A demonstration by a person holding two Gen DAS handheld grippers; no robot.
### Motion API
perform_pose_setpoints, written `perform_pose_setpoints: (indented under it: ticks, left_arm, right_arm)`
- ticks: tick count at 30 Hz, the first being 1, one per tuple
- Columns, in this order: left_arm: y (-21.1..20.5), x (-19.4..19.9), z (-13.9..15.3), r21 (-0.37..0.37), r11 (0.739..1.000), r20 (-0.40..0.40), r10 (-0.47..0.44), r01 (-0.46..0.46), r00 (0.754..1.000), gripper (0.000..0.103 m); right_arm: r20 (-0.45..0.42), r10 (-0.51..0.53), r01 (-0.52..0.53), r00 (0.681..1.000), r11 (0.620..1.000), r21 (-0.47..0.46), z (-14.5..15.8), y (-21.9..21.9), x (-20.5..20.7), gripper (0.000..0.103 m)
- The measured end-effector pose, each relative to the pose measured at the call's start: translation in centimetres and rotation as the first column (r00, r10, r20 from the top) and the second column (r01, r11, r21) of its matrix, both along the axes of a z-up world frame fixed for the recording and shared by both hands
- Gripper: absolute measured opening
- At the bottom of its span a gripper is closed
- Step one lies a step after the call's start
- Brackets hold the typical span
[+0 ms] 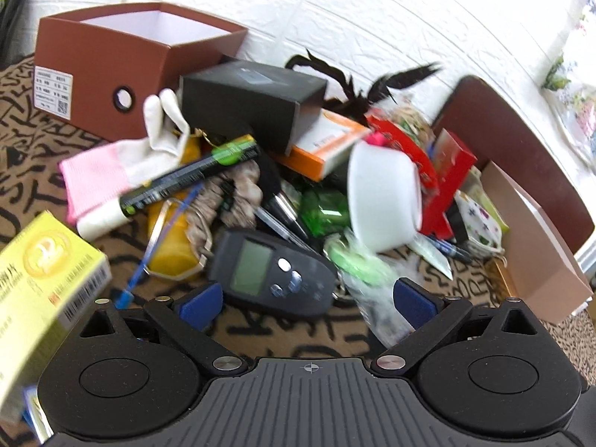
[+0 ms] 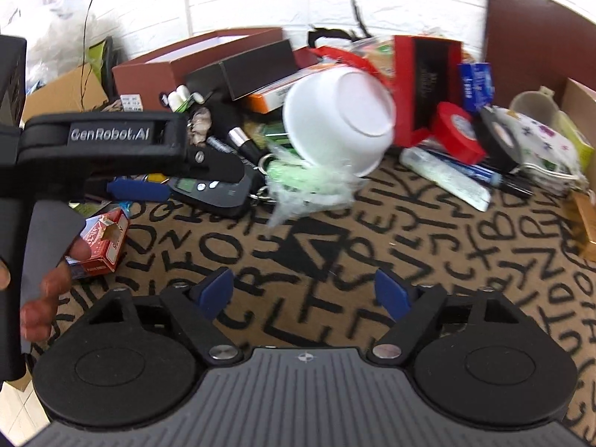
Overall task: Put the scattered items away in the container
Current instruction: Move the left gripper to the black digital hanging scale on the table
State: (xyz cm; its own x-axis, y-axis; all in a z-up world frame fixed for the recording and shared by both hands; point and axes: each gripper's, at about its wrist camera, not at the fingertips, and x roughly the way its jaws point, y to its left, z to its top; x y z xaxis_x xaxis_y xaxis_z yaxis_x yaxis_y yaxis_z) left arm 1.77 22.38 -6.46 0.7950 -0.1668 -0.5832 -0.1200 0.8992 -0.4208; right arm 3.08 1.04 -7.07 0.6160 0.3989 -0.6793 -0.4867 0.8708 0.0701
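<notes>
I have both grippers, left (image 1: 309, 303) and right (image 2: 303, 292), spread empty, low over the lettered cloth (image 2: 335, 246) facing clutter, white brick wall (image 1: 372, 18) behind.

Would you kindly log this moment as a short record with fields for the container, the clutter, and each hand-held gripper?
container: brown box, open top, at the back left of the pile
clutter: white bowl tipped on its side atop the pile; grey handheld meter; black box; red tape roll
surface: letter-patterned cloth
left hand-held gripper: open, empty, in front of the meter
right hand-held gripper: open, empty, over bare cloth
</notes>
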Motion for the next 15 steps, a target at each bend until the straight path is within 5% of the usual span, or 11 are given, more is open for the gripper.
perform_pose_setpoints:
  ticks: [7,15]
  left_arm:
    - [1.7,1.6,0.1,-0.017,0.999,0.007,-0.039,0.040,0.999,0.103]
    - [1.6,2.0,0.1,0.024,0.992,0.009,-0.126,0.125,0.992,0.103]
  right_arm:
    - [-0.032,0.107,-0.107,0.994,0.994,-0.001,-0.6,3.3,0.8,0.061]
    - [0.002,0.116,-0.116,0.993,0.993,0.006,-1.1,6.1,3.1,0.062]
